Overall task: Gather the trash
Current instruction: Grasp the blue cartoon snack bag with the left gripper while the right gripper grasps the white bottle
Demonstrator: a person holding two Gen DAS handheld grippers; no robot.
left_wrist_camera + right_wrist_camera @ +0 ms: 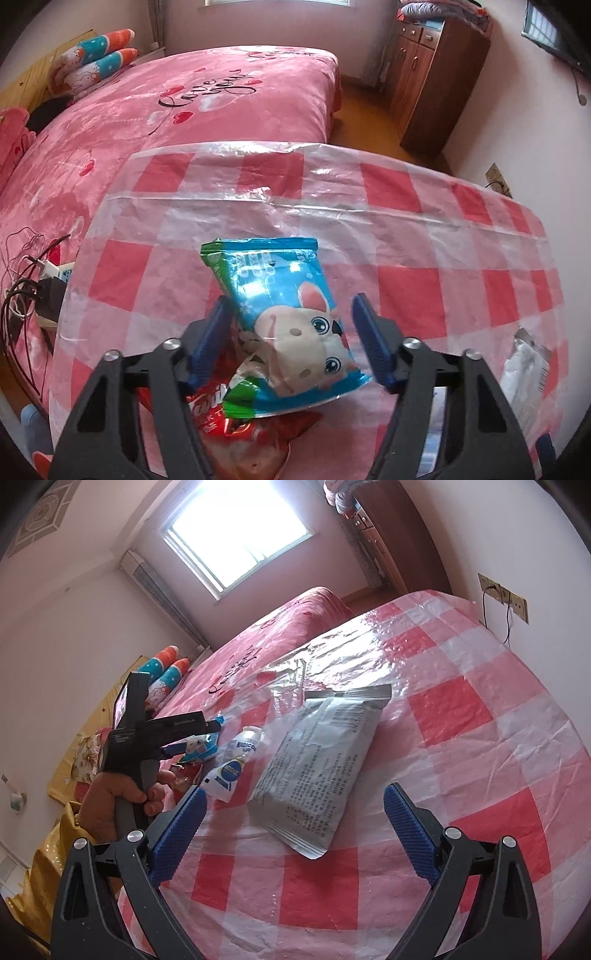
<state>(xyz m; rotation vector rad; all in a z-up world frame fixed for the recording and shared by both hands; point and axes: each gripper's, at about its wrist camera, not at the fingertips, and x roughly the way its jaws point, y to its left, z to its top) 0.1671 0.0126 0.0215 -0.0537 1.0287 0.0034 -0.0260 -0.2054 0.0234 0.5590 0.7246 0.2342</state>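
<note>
Straddling the blue cartoon-dog snack packet (295, 325), left gripper (295, 341) fingers sit narrow but untouching; the slick foil could slip sideways. Right gripper (295, 834) gapes wide, empty.

A desk (480, 716) carries the things, covered by a red-and-white checked plastic sheet (424, 288) with shiny creases. On the sheet lie a blue snack packet (284, 317) printed with a cartoon animal, overlapping a red wrapper (236, 428); a large silver packet (321, 764) face down, near the middle; and a small white pouch (232, 768) just beside it. A clear film scrap (291, 686) lies beyond them.
</note>
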